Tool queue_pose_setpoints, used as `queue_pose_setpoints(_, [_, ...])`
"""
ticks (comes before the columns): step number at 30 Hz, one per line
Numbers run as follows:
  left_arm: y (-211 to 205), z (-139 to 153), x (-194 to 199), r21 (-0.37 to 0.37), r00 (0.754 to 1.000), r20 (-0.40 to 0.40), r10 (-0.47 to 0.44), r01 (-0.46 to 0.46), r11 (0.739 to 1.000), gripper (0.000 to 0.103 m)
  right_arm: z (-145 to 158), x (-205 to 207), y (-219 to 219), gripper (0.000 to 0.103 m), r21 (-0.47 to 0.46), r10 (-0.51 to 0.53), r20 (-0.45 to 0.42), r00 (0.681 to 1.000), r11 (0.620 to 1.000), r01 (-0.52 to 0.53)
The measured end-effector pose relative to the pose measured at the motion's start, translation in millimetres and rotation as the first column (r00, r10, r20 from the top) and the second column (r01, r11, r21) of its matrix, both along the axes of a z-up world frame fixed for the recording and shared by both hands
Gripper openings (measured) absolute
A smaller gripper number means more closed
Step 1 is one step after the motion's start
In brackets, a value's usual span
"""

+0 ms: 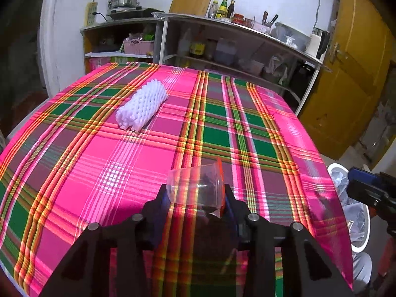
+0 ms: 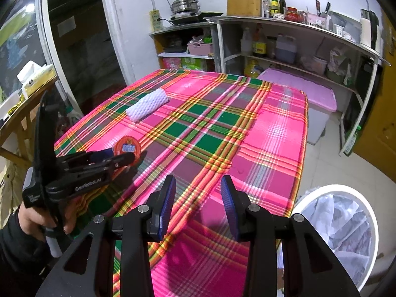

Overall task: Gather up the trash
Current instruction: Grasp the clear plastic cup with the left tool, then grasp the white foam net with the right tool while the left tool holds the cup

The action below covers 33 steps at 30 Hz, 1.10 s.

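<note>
Left gripper (image 1: 196, 194) clamped on clear plastic cup (image 1: 195, 188), lying sideways between pads, orange lid (image 2: 127, 148) facing away from the hand. Cup held above plaid tablecloth (image 1: 99, 160), near front edge. Right gripper (image 2: 198, 198) part-open, nothing between its blue pads (just cloth below). White foam fruit net (image 1: 142, 105) lies well apart, far side of table. White bin (image 2: 307, 198) with plastic liner stands just beside table, right.
</note>
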State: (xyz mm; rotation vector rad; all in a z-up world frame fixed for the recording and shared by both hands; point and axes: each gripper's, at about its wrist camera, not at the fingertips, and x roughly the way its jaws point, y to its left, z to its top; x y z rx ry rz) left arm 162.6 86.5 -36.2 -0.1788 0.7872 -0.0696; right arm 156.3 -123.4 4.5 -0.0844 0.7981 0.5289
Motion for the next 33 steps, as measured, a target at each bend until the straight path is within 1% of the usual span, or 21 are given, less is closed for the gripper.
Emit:
queue_pose_setpoints(7, [9, 12, -18, -0.017, 0.999, 0.037, 0.004, -0.003, 1.0, 0.042, 16, 9, 18, 0.039, 0.002, 0.053, 0.025, 0.998, 0.999, -0.053])
queue_pose_setpoints(8, [10, 13, -21, -0.019, 0.999, 0.042, 0.005, -0.004, 1.0, 0.042, 18, 10, 21, 0.042, 0.004, 0.058, 0.028, 0.998, 0.998, -0.058])
queue_pose_setpoints(9, [13, 15, -24, -0.021, 0.999, 0.049, 0.008, -0.007, 1.0, 0.042, 22, 12, 25, 0.048, 0.006, 0.068, 0.035, 0.997, 0.998, -0.068])
queue_pose_setpoints(15, [30, 25, -36, -0.035, 0.996, 0.083, 0.039, -0.036, 0.999, 0.042, 38, 24, 50, 0.05, 0.005, 0.118, 0.06, 0.991, 0.993, -0.119])
queue_pose_setpoints(19, [44, 28, -41, -0.042, 0.993, 0.096, 0.063, -0.059, 0.997, 0.042, 41, 36, 69, 0.05, 0.008, 0.142, 0.043, 0.989, 0.99, -0.143])
queue_pose_setpoints(23, [59, 28, -47, -0.043, 0.99, 0.106, 0.088, -0.084, 0.996, 0.042, 39, 46, 90, 0.05, -0.011, 0.168, 0.025, 0.986, 0.986, -0.167])
queue_pose_setpoints(33, [96, 24, -58, -0.065, 0.983, 0.112, 0.146, -0.14, 0.988, 0.042, 27, 72, 136, 0.05, -0.023, 0.215, -0.049, 0.975, 0.976, -0.217])
